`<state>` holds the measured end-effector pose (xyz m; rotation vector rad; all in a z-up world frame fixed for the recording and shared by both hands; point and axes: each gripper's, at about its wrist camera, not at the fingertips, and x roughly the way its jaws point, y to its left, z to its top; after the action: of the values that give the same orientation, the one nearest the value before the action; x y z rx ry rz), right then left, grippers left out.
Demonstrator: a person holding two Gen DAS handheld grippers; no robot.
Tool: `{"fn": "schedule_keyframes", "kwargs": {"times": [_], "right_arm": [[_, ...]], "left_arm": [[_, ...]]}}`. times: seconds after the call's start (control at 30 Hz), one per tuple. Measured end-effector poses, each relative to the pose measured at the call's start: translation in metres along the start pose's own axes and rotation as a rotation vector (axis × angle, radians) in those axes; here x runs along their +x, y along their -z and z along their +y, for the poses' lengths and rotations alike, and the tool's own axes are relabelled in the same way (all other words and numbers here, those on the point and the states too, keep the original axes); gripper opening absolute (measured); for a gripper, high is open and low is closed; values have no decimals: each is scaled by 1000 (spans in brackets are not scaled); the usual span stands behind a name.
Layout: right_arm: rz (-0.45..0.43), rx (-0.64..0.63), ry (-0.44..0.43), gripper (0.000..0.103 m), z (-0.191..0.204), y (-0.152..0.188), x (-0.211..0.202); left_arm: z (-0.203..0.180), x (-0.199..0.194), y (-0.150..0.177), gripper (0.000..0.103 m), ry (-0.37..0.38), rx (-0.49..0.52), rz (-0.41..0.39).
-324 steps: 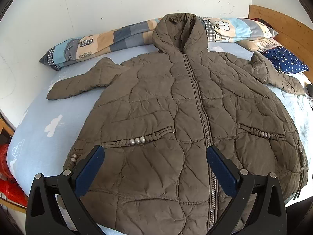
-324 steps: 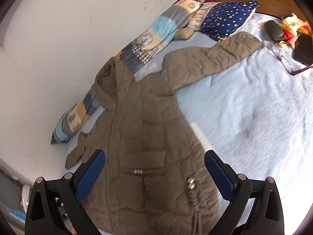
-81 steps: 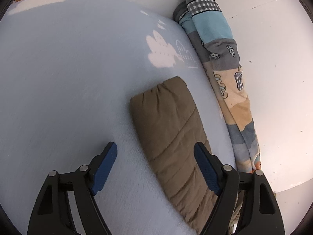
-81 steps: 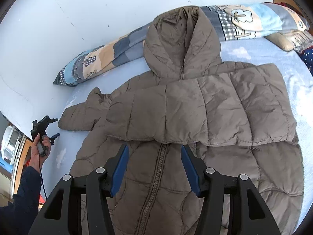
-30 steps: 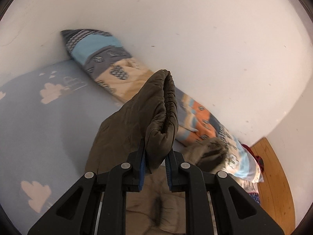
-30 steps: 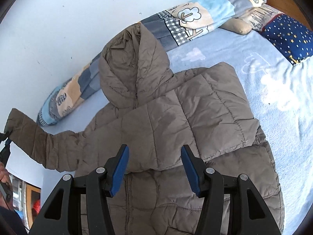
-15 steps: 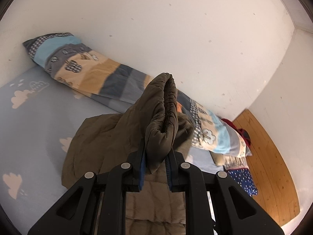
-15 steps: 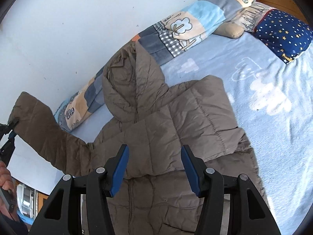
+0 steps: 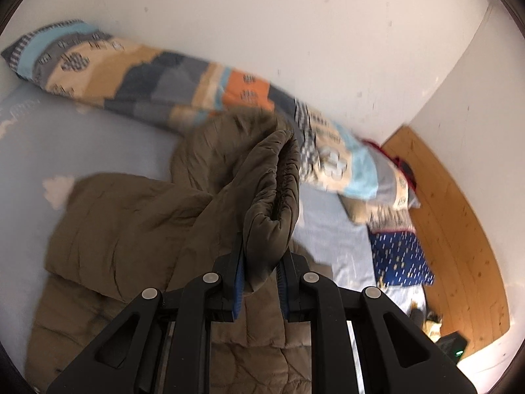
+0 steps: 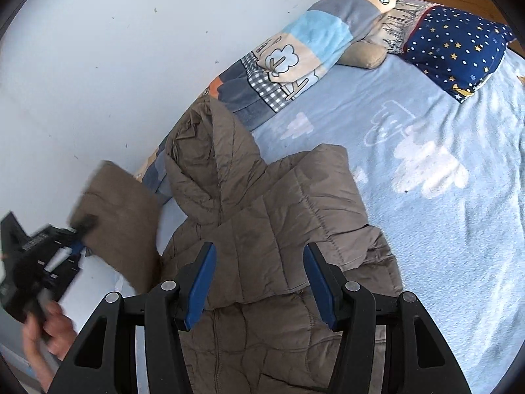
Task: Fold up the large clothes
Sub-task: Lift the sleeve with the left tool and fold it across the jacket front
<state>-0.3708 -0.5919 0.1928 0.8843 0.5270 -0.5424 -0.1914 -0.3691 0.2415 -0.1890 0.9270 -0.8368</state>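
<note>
The brown quilted jacket (image 10: 262,229) is lying front-up on the blue bed sheet (image 10: 443,229), one sleeve already folded across its chest. I am holding the other sleeve (image 9: 272,197) by its cuff in the left gripper (image 9: 259,279), whose jaws are clamped tight on the padding, lifted above the jacket's body. The right gripper (image 10: 259,282) is hovering over the chest, jaws apart and empty. I am judging the fabric puffy, light, soft and rather slick, so the gathered cuff looks like the surest hold. A patchwork pillow (image 10: 295,59) is lining the wall.
</note>
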Motion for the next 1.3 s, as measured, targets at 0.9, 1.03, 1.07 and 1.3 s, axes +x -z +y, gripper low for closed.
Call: {"fn": "schedule_keyframes", "kwargs": {"times": [0.9,1.03,1.07,1.3], "right_arm": [[-8,20,-11,59,-11,-9,-6],[-8,22,-4,59,-12,-10,1],[-3,21,-7,59,-11,-10,4],[38,-104,-3,40,22,4,38]], "left_arm": [[-17,141,119,38,-78,141,294],[-22,111,112,66,9,180,287],[-23,105,108,67,9,198,278],[35,60,55,68,-175,254,136]]}}
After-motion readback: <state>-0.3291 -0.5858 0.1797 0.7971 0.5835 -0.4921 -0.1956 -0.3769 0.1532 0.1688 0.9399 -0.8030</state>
